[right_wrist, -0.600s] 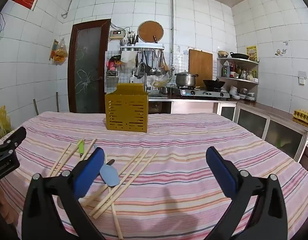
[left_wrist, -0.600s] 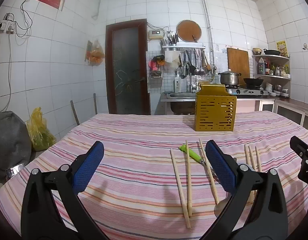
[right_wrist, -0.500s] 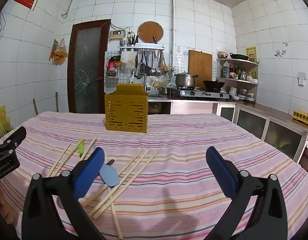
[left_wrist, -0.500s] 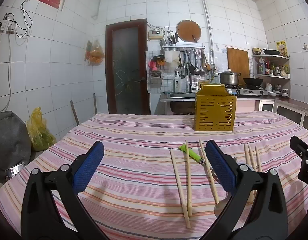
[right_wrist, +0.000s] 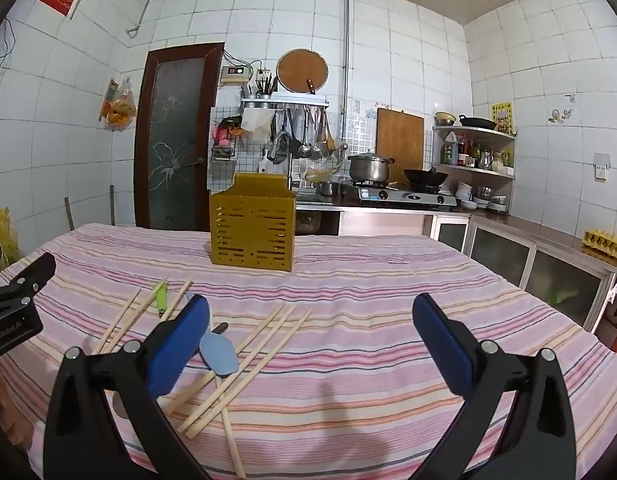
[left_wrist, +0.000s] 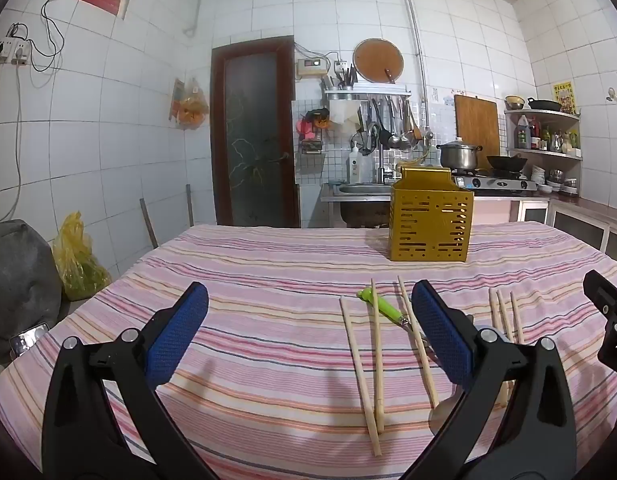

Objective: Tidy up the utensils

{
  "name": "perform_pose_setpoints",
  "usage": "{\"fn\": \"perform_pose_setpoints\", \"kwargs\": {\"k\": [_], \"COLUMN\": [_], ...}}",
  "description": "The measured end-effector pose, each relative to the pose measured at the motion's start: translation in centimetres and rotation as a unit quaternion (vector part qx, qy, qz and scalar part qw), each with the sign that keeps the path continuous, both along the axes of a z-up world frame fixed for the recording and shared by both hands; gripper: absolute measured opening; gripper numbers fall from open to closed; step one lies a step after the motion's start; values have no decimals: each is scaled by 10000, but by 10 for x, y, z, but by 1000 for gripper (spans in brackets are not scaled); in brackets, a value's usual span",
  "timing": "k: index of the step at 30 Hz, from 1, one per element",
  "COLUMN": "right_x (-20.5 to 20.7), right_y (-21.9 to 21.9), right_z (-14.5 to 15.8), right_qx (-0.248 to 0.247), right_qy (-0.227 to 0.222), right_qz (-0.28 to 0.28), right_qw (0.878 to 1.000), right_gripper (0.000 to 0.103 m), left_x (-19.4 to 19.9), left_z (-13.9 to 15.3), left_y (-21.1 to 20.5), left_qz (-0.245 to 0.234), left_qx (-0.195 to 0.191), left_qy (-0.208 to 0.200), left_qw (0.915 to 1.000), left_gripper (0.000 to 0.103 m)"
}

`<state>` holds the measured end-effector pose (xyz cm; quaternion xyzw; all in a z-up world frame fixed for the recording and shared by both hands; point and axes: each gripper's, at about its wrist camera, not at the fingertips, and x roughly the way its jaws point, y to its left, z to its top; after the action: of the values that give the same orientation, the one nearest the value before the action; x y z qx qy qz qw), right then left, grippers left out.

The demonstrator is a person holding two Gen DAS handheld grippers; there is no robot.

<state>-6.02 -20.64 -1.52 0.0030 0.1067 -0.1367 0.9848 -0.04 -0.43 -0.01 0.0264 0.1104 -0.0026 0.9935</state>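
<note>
Tools hover side by side, tilted slightly downward over the striped surface (left_wrist: 268,280). Left tool (left_wrist: 308,332) and right tool (right_wrist: 308,336) both gape wide, holding nothing. Chopsticks (left_wrist: 368,356) lie just ahead between them; the yellow utensil holder (right_wrist: 252,232) stands farther ahead.

We see no change on the table (left_wrist: 268,280). Chopsticks (left_wrist: 364,360) and both grippers look exactly as before.

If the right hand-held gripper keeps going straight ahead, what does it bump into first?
Probably just the striped tablecloth. The right hand-held gripper is open and tilts slightly down; the chopsticks and yellow holder lie left of its path.
</note>
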Motion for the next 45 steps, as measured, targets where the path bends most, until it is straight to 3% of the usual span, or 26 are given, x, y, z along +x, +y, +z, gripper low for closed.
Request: {"fn": "perform_pose_setpoints", "kwargs": {"k": [45], "right_x": [-1], "right_y": [4], "right_z": [-1], "right_qx": [-9], "right_qy": [-16], "right_qz": [-33], "right_qw": [10000], "right_gripper": [99], "left_x": [-5], "left_z": [1], "left_y": [8], "left_qz": [-80], "left_qx": [-114], "left_qy": [-15], "left_qw": [9999], "left_gripper": [98]}}
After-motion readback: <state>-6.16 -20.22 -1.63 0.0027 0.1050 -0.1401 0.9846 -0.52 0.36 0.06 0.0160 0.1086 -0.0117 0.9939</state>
